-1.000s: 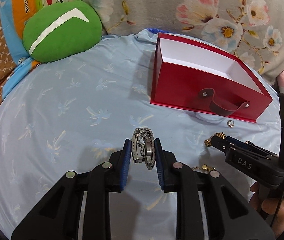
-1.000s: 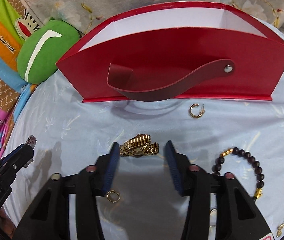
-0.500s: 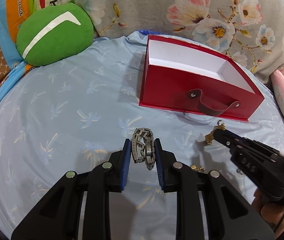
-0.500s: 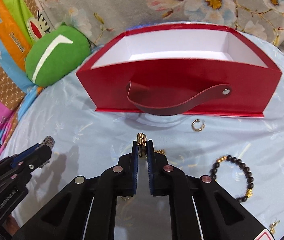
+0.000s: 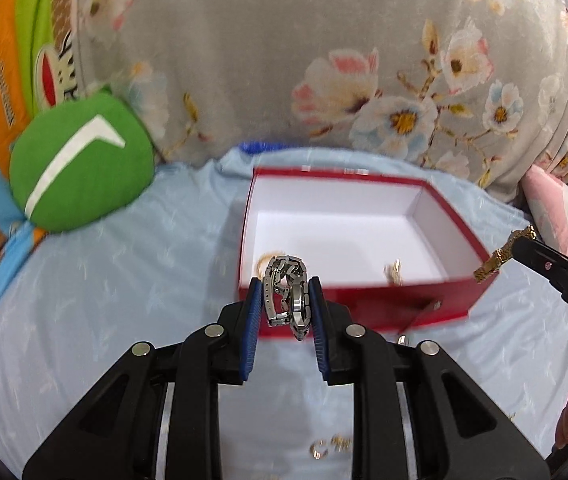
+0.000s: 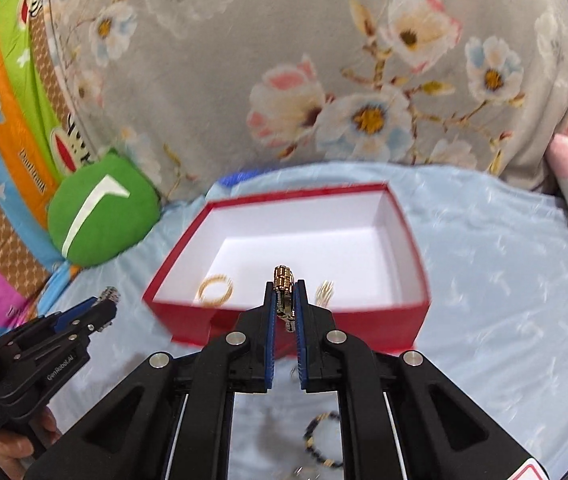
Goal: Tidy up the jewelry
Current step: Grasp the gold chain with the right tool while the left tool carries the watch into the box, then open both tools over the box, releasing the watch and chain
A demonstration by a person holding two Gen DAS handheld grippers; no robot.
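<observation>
A: Jewelry is mid-carry: the left gripper (image 5: pixel 286 300) pinches a folded silver link-metal bracelet (image 5: pixel 286 294) between its blue pads, hanging just ahead of them.

B: And the right gripper (image 6: pixel 285 300)?

A: Its jaws are pressed nearly together on a gold beaded-metal bracelet (image 6: pixel 283 280), which sticks up past the tips.

B: Where is the open red cardboard box with a white lining (image 6: pixel 400 308)?

A: Directly ahead of and below both tools, a gold ring (image 6: pixel 215 290) already inside.

B: So the step is transport.

A: Likely. Next, each tool should go forward over the near wall, then spread its jaws.
</observation>
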